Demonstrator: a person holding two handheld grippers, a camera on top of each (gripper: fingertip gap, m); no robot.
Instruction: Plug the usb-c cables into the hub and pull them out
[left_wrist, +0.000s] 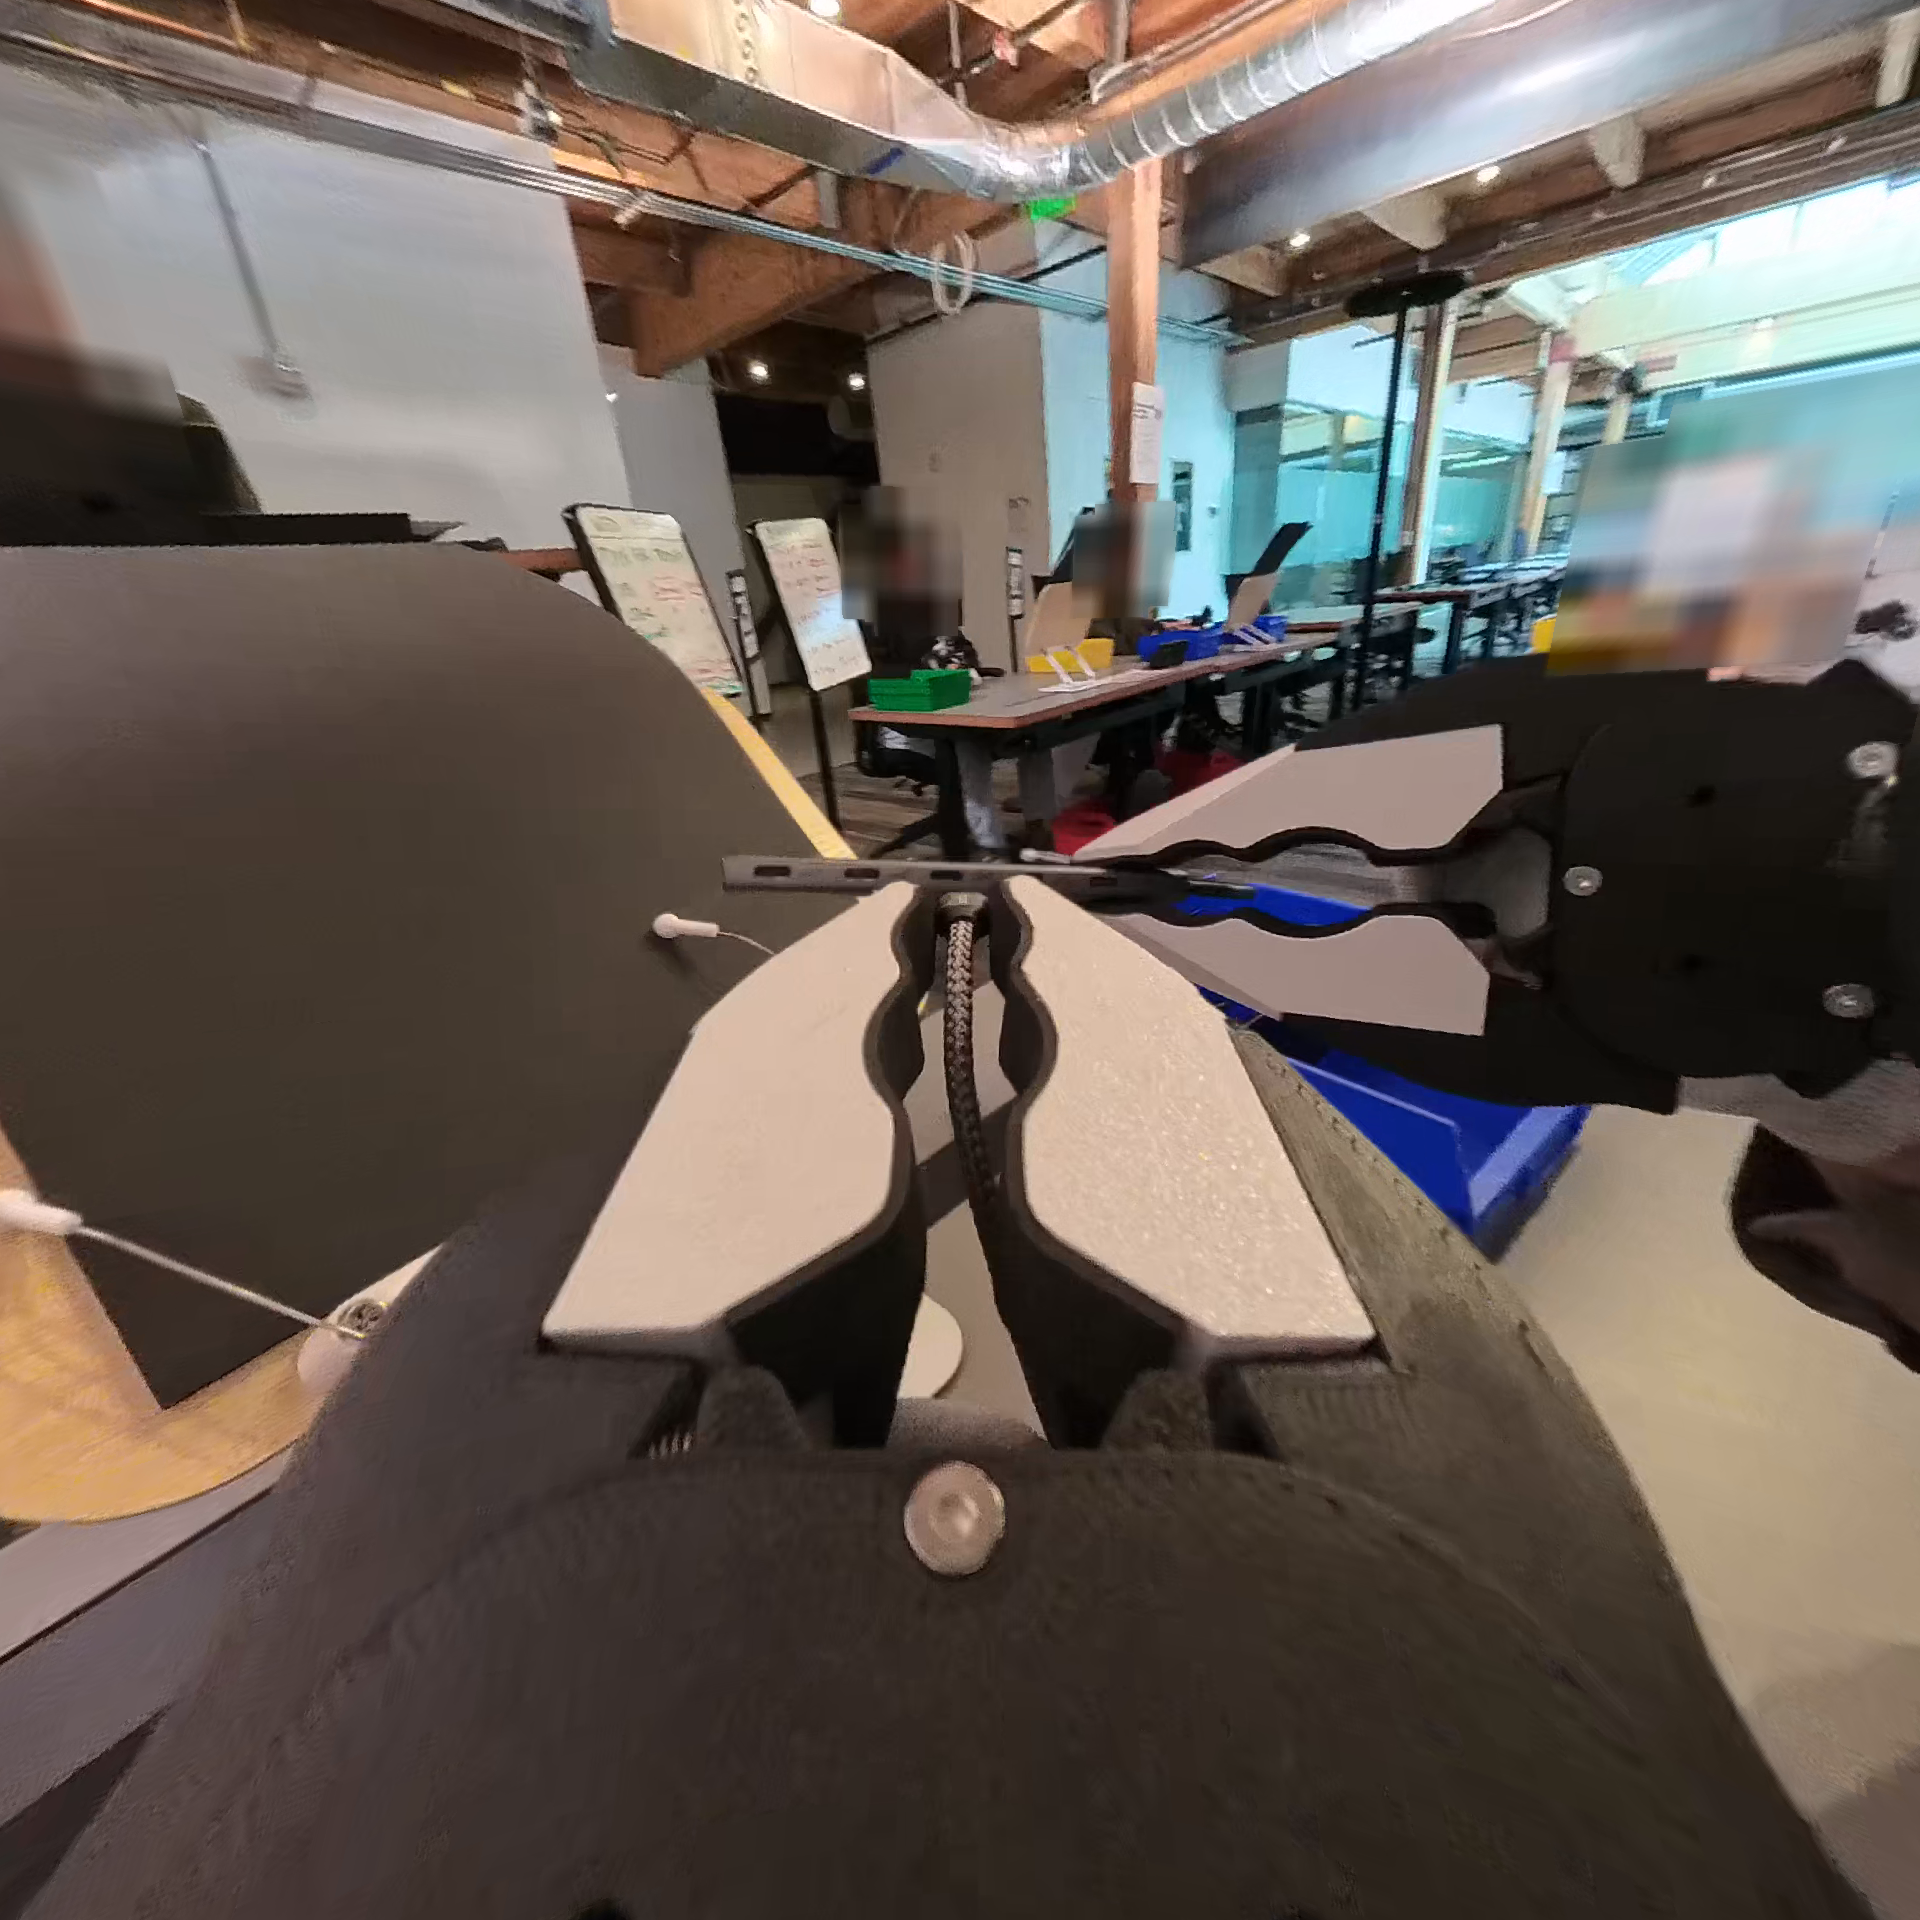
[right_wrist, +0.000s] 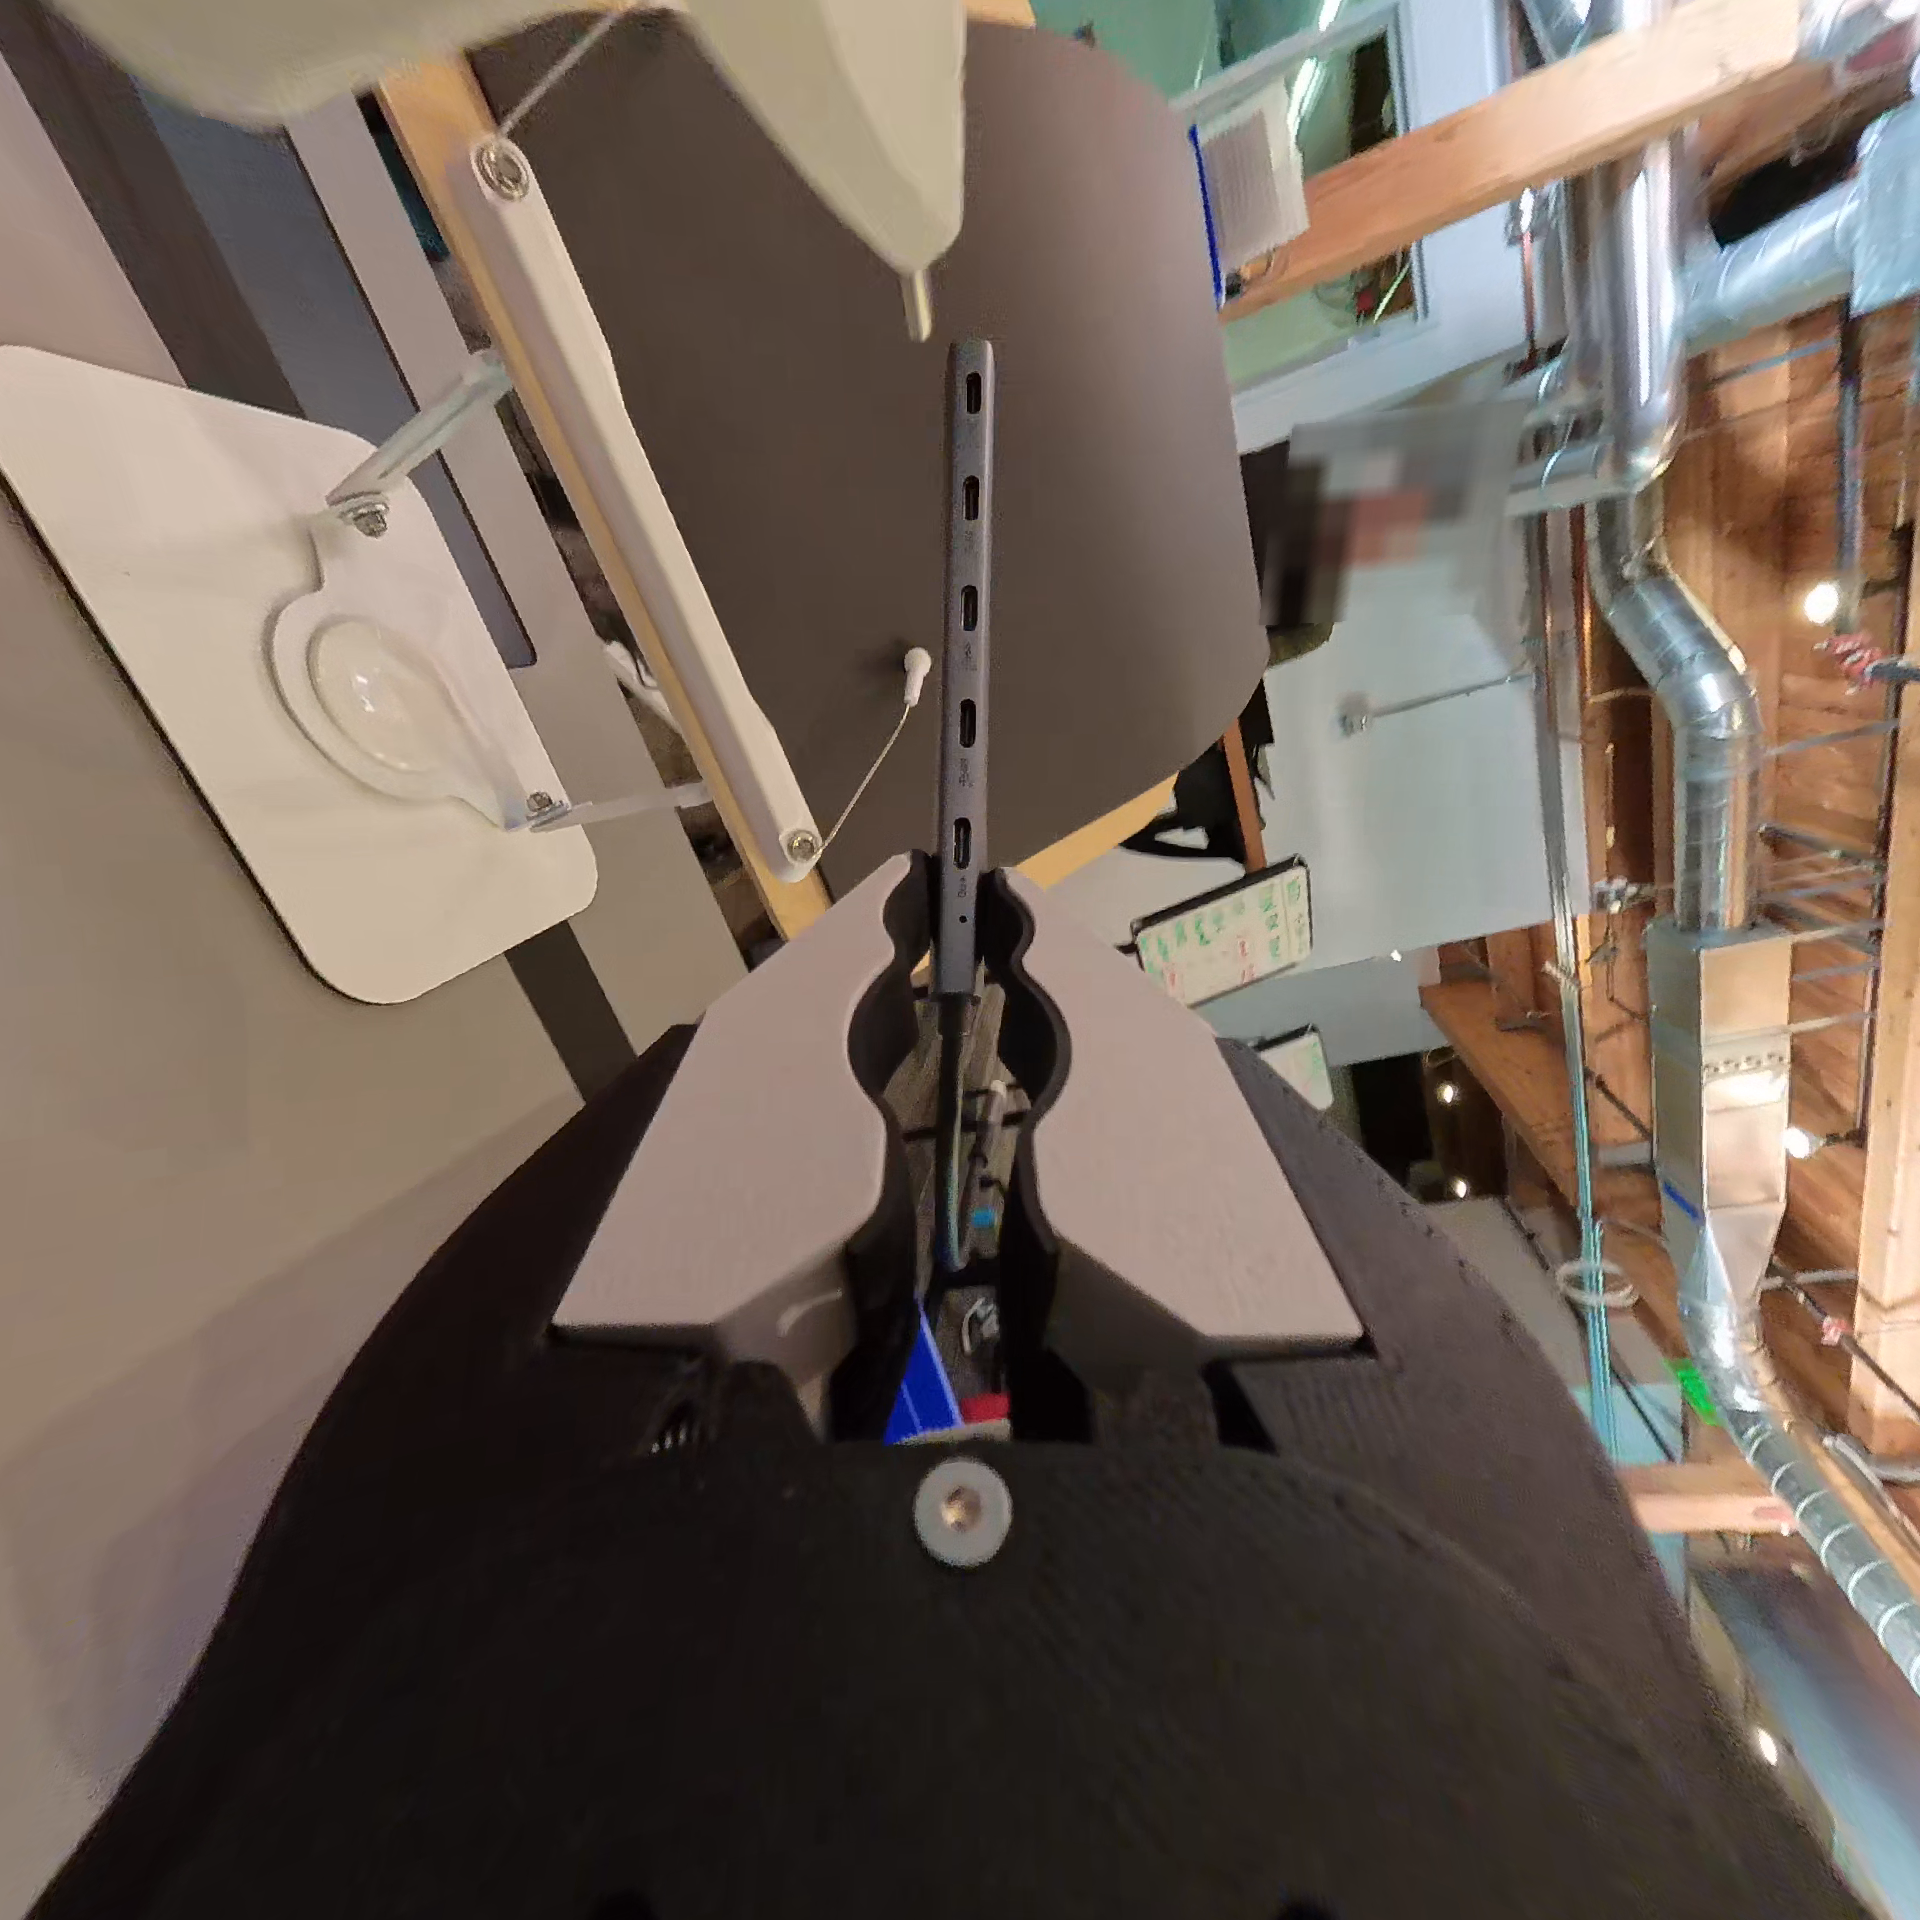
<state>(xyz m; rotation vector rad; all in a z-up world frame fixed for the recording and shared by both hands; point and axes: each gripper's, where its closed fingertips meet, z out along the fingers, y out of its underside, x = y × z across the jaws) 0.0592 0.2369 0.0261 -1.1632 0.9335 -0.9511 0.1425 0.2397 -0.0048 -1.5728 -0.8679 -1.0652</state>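
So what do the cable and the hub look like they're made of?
The cable looks sheathed in braided black fabric, likely nylon: a criss-cross weave shows along it. The hub looks like matte grey metal, perhaps anodised aluminium, with a smooth, even sheen and crisp port cut-outs; painted plastic can't be ruled out.

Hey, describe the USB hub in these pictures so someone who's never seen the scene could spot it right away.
Start from the big dark rounded panel behind both grippers. In front of it, the right gripper pinches one end of a thin grey bar: the hub. A row of small oval ports along its narrow edge sets it apart from the braided black cable held by the left gripper.
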